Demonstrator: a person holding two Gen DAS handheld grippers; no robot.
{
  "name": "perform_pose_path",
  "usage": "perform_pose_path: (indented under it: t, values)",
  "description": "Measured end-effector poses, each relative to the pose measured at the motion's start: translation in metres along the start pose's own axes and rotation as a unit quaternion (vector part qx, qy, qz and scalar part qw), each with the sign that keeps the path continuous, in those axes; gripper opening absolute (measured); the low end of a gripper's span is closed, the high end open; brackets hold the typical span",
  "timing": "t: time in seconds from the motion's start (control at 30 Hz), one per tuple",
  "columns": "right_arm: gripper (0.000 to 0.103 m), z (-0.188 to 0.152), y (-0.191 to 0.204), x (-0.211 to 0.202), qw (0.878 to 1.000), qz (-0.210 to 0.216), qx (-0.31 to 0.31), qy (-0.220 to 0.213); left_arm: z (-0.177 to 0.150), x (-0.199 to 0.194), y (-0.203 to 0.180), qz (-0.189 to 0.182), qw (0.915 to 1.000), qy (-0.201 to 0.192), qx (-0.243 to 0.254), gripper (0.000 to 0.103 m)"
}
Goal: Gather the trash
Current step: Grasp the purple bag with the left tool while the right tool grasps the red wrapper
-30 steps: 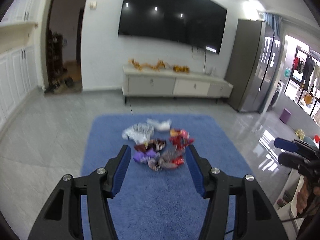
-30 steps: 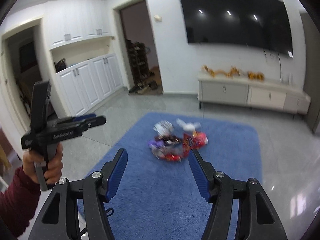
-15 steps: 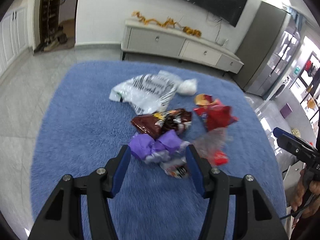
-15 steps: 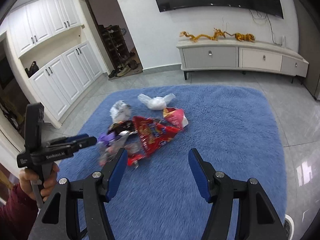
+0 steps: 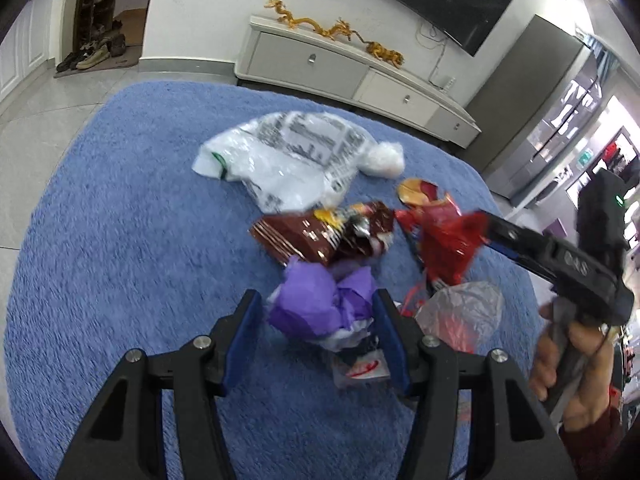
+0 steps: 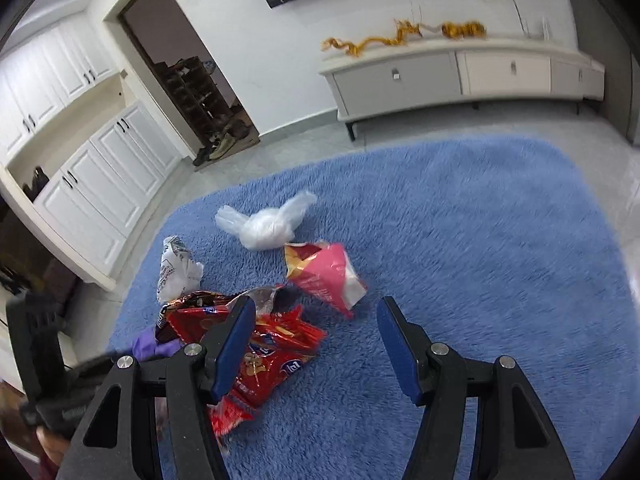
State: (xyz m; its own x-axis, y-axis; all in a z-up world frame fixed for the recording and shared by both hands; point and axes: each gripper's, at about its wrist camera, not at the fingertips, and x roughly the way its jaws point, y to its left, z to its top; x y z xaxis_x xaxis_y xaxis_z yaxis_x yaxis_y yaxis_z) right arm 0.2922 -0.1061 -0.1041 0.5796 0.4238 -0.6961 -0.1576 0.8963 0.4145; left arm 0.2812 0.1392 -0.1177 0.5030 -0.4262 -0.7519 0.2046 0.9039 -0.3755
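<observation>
Both grippers have dropped onto the rug's litter pile within 1 second — left gripper [image 5: 318,320] spread around purple wrapper [image 5: 316,300], right gripper [image 6: 316,344] spread, empty; pickup imminent.

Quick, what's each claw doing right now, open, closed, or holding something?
Left claw: open, straddling the purple crumpled paper, not clamped on it.
Right claw: open, holding nothing, above the red snack bag.

Ahead of us we see a blue rug [image 5: 120,220], beyond it a white cabinet [image 6: 460,76] with golden dragon ornaments [image 6: 400,38], a wall television [image 5: 440,4] above.
</observation>
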Motion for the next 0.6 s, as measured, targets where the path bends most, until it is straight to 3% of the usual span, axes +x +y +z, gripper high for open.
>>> perform_pose_path:
  t: [0.13, 0.23, 0.3, 0.37, 0.43, 0.47, 0.53, 0.6]
  values:
    - [0.061, -0.011, -0.002, -0.002, 0.999, 0.036, 0.019, 0.005, -0.009, -0.003, -0.008, -0.002, 0.9999, -0.003, 0.017, 0.053]
    - [0.061, -0.019, -0.001, -0.004, 0.998, 0.063, 0.029, 0.01, -0.014, -0.005, -0.01, -0.018, 0.9997, -0.004, 0.016, 0.037]
    - [0.061, -0.021, 0.002, -0.003, 0.997, 0.074, 0.034, 0.011, -0.016, -0.007, -0.012, -0.022, 0.9996, -0.007, 0.017, 0.034]
    - [0.052, -0.022, 0.004, -0.001, 0.995, 0.091, 0.037, 0.016, -0.017, -0.011, -0.014, -0.024, 0.9994, -0.013, 0.021, 0.032]
    - [0.036, -0.023, 0.009, 0.003, 0.994, 0.103, 0.035, 0.022, -0.019, -0.016, -0.015, -0.032, 0.9991, -0.019, 0.02, 0.031]
    - [0.036, -0.023, 0.012, 0.004, 0.993, 0.107, 0.032, 0.025, -0.02, -0.021, -0.015, -0.035, 0.9989, -0.025, 0.021, 0.031]
    - [0.023, -0.025, 0.017, 0.002, 0.994, 0.108, 0.021, 0.025, -0.021, -0.029, -0.016, -0.039, 0.9984, -0.034, 0.021, 0.031]
    - [0.018, -0.027, 0.02, -0.001, 0.993, 0.112, 0.017, 0.022, -0.023, -0.038, -0.017, -0.044, 0.9978, -0.044, 0.02, 0.031]
